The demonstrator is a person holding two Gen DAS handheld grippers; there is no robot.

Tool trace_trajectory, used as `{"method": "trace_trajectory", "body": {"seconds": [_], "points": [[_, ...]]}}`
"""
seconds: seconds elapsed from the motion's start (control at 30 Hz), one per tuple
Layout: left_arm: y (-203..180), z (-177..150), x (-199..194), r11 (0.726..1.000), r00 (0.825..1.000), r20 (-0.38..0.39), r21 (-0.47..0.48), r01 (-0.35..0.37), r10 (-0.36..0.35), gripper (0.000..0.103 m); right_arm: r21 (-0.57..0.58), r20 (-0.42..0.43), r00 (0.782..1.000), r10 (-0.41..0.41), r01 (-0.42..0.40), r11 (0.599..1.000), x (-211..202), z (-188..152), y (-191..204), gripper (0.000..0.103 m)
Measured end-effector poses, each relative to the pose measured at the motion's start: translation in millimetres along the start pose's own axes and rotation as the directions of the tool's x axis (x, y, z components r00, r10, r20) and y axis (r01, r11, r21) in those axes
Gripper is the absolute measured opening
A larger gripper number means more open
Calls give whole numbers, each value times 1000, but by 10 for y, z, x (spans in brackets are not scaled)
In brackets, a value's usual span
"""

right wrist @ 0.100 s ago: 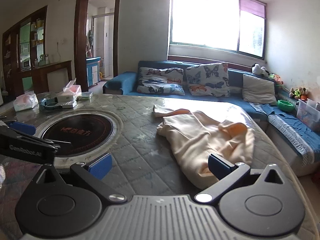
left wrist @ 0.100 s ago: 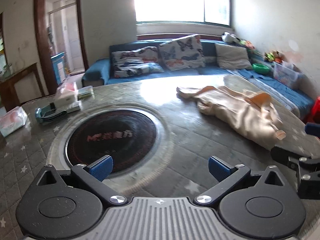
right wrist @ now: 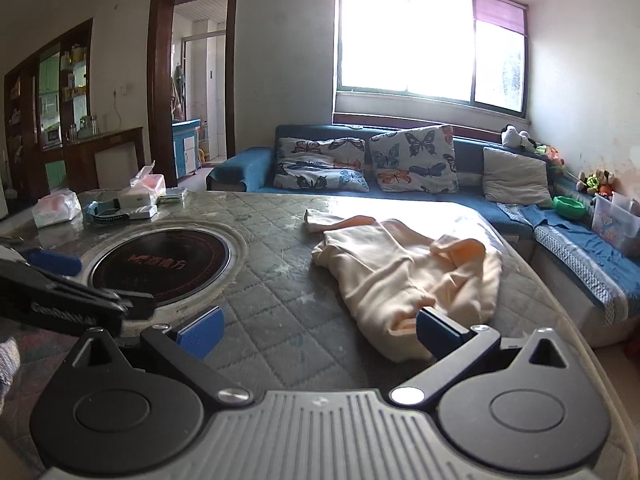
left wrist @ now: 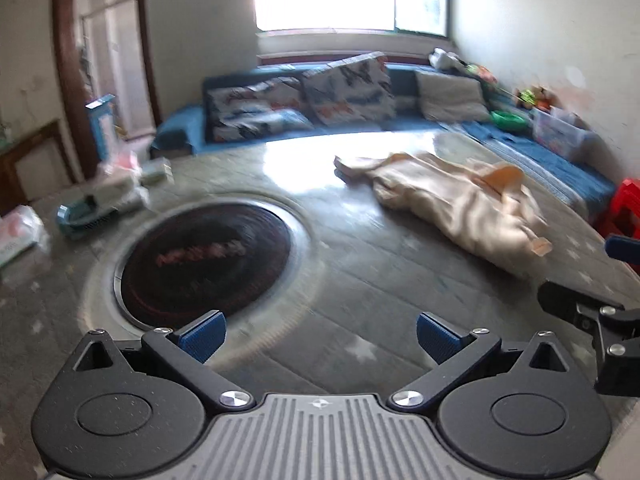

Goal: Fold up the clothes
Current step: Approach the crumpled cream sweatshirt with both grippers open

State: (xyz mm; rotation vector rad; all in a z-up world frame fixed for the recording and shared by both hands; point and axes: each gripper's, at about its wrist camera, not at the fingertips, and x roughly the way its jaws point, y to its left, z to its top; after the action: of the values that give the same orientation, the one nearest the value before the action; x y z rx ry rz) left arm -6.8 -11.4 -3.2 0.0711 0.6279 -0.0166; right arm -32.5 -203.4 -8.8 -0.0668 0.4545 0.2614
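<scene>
Cream garment [right wrist: 404, 276] lies lengthwise ahead of the spread, empty right gripper [right wrist: 318, 330], nearer it than the spread left gripper [left wrist: 320, 336].

Quilted table [right wrist: 280, 320], cream garment [right wrist: 400, 276] lying crumpled, boxes [right wrist: 140, 196] at far corner

On the desk [right wrist: 256, 272], the garment [right wrist: 404, 276] lies to the right of the round inset plate [right wrist: 160, 264]. Boxes and packets [right wrist: 136, 196] sit at the desk's far left edge. Behind the desk runs a sofa [right wrist: 248, 168] carrying 3 cushions [right wrist: 414, 160], under the window [right wrist: 428, 40]. The doorway [right wrist: 200, 80] stands left of the window.
</scene>
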Motion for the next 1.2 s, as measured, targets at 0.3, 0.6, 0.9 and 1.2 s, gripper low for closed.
{"method": "trace_trajectory", "body": {"seconds": [0.3, 0.6, 0.9, 1.2], "points": [[-286, -140, -88, 997, 996, -54, 28, 77, -75, 103, 49, 28, 999, -44, 43, 998, -328, -271, -147, 99], [-460, -149, -83, 994, 990, -95, 31, 109, -106, 103, 75, -37, 996, -82, 84, 994, -447, -373, -307, 97], [-672, -145, -107, 992, 995, -79, 98, 74, -67, 103, 67, -71, 987, -142, 147, 987, -405, -419, -365, 97], [-798, -156, -83, 989, 996, -75, 133, 61, -52, 103, 71, -107, 979, -173, 181, 981, -382, -468, -396, 97]]}}
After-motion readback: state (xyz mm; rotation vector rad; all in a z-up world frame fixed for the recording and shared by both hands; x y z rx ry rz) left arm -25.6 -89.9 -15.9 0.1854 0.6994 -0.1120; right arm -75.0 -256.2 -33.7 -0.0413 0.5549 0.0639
